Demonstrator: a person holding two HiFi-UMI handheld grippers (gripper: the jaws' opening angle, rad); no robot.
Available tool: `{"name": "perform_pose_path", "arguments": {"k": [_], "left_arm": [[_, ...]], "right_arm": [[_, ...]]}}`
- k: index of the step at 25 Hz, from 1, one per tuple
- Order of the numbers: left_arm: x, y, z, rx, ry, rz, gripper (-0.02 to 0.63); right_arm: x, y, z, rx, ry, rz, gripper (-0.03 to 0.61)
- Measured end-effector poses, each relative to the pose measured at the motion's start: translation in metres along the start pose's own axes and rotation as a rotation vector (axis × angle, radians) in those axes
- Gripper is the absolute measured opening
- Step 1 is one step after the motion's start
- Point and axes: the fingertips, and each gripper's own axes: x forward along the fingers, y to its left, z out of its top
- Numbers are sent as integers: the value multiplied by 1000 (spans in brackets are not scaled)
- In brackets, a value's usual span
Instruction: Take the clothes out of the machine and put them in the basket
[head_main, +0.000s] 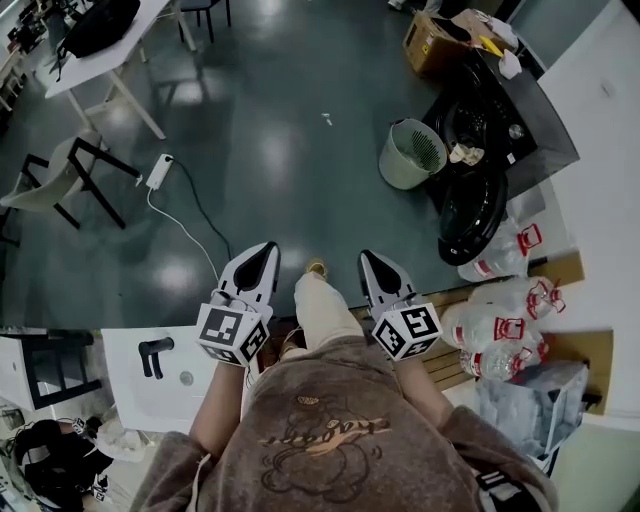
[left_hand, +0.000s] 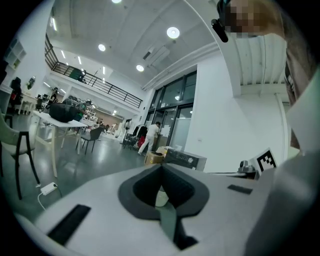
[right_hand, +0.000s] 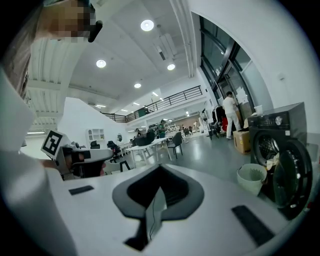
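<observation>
Glossy dark floor fills the upper part of the head view. The front-loading washing machine stands at upper right with its round door swung open, pale clothes showing at the drum mouth, and the pale green slotted basket on the floor just left of the machine. Left gripper and right gripper sit side by side at lower centre, well apart from machine and basket; on each, the jaws are fully closed together with nothing held between them.
</observation>
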Motion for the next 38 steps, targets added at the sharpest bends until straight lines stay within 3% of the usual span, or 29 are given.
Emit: {"name": "perform_pose_path", "arguments": {"k": [8, 15, 19, 24, 29, 38], "left_arm": [[82, 54, 29, -7, -9, 14, 6], [171, 83, 111, -22, -17, 40, 6], [207, 85, 156, 16, -39, 21, 6], [229, 90, 160, 16, -7, -5, 6], [250, 88, 166, 22, 30, -85, 6], [303, 45, 160, 39, 104, -346, 6]], "right_arm": [[94, -42, 31, 3, 10, 39, -5], [165, -69, 118, -14, 31, 121, -5], [188, -81, 159, -29, 16, 144, -3], [202, -94, 170, 9, -4, 101, -5], [201, -103, 181, 15, -21, 24, -5], [152, -153, 189, 62, -80, -284, -4]]}}
